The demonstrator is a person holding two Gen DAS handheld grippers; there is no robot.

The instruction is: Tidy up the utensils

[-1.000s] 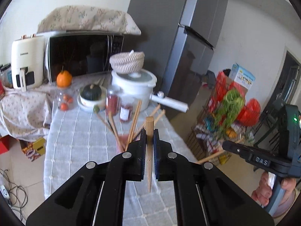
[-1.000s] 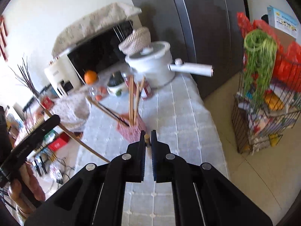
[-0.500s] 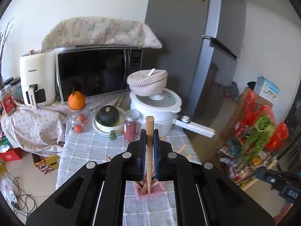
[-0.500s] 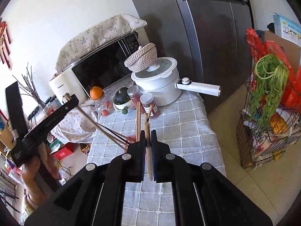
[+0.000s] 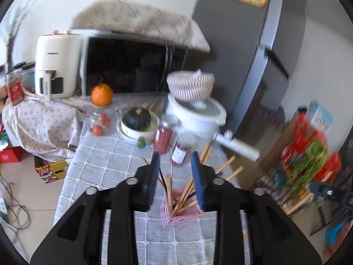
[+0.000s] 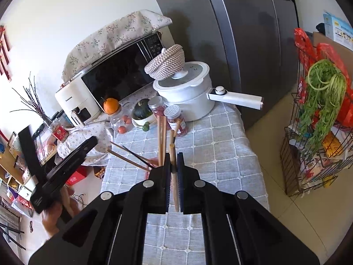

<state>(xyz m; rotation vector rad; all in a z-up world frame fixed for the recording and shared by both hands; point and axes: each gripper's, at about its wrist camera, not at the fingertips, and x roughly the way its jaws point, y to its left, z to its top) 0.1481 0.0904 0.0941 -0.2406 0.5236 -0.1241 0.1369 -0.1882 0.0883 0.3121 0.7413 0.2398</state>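
Observation:
A pink mesh holder (image 5: pixel 176 216) stands on the checked tablecloth with several wooden chopsticks (image 5: pixel 187 190) fanned out of it. My left gripper (image 5: pixel 175 154) hovers just above it, its jaws opening. One wooden chopstick (image 5: pixel 168 187) stands loose in the holder between the blue pads (image 5: pixel 154 176), touching neither. In the right wrist view, my right gripper (image 6: pixel 173 154) is shut on another wooden chopstick (image 6: pixel 174 176), held upright just in front of the holder (image 6: pixel 152 162), which it partly hides. The left gripper (image 6: pixel 92 141) reaches in from the left.
Behind the holder stand two red-filled jars (image 5: pixel 164 137), a bowl with a dark green squash (image 5: pixel 136 119) and a white pot (image 5: pixel 196 114) whose long handle sticks out right. Microwave (image 5: pixel 128 66) and fridge (image 6: pixel 253 44) stand at the back. A wire rack (image 6: pixel 320 110) stands on the floor right of the table.
My left gripper has come in over the pink holder and its jaws have parted off the chopstick, which now stands in the holder. The right gripper keeps its chopstick.

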